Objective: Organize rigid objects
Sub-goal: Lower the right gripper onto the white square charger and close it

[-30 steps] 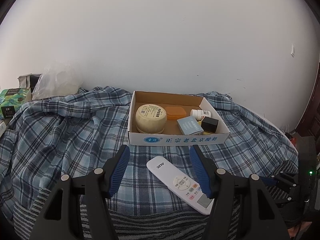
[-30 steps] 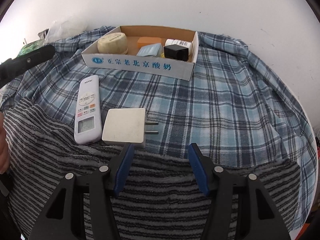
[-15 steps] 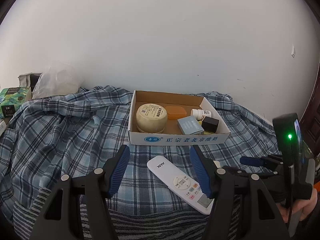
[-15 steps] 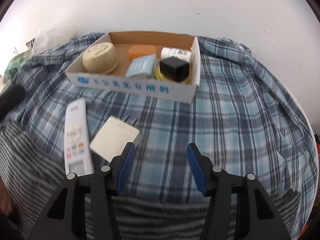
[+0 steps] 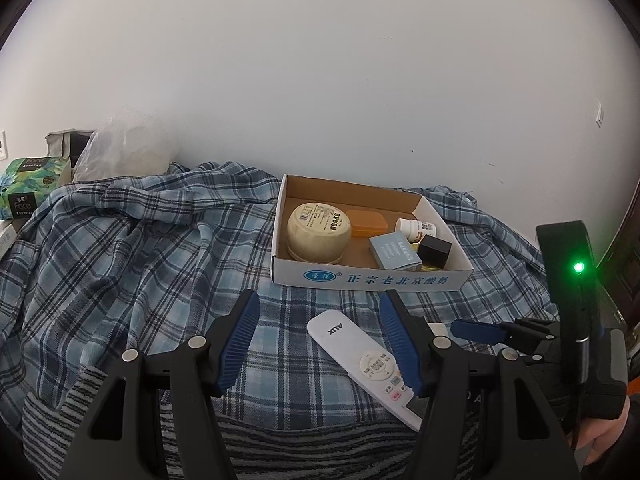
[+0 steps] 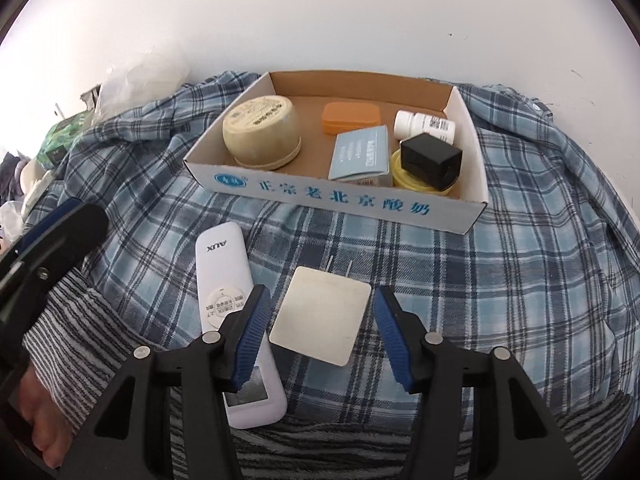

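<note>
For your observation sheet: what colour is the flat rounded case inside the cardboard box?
Orange flat rounded case, clearest in the right wrist view.

White square charger (image 6: 320,316) flat on plaid cloth, just beside white AUX remote (image 6: 234,312), before cardboard box (image 6: 340,196).

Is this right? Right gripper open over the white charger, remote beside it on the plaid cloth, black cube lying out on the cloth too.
Almost. The black cube is inside the cardboard box, not on the plaid cloth; the right wrist view shows it. The right gripper is open over the white charger, remote beside it.
</note>
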Tool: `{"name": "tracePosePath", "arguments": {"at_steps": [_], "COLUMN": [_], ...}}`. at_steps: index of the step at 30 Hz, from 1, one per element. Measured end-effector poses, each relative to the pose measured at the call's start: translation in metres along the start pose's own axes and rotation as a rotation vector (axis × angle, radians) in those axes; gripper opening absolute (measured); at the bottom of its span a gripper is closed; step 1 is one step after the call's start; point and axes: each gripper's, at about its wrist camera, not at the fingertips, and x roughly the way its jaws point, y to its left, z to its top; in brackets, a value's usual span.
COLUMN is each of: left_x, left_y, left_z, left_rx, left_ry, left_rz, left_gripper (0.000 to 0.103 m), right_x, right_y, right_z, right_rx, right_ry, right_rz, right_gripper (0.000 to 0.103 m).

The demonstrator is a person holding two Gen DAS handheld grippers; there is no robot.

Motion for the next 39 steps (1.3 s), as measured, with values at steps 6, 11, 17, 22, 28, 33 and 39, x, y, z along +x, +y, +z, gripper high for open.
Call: {"name": "tracePosePath", "arguments": {"at_steps": [6,11,17,22,28,33,39], "left_x": [0.001,0.002,0.004,0.005,0.005,0.005,0.005], "left_y": [0.000,0.001,0.000,0.001,0.000,0.000,0.000], "left_z": [0.000,-0.001,-0.001,-0.002,-0.002,-0.002,-0.001], "left_rx": [0.004,-0.001,0.011,0.009,0.015,0.016,0.014], "left_ry": [0.005,0.011,0.016,0.022,0.022,0.029,0.035], "left_rz": [0.000,0.001,0.006,0.003,0.001,0.003,0.009], "left_gripper": [0.065,0.065,0.065,0.065,0.065,0.065,0.065], "right_x": [0.007,0.002,0.001,0.005,0.009,0.017,0.020], "right_y": [-0.002,-0.007,-0.014,-0.009,-0.006,-0.001,-0.009], "right_z": [-0.004,-0.006,-0.004,-0.002,-0.002,-0.004,-0.005], "right_rx": [0.010,-0.014,-0.018,-0.043,-0.051,-0.071,-0.050], "right_ry": [0.023,0.017,0.026,0.009,0.019,0.038,0.038], "right_rz": [0.002,-0.026,-0.010,-0.016,-0.009,-0.059,-0.056], "right_gripper": [0.048,0.043,0.043,0.044,0.060,0.045,0.044]}}
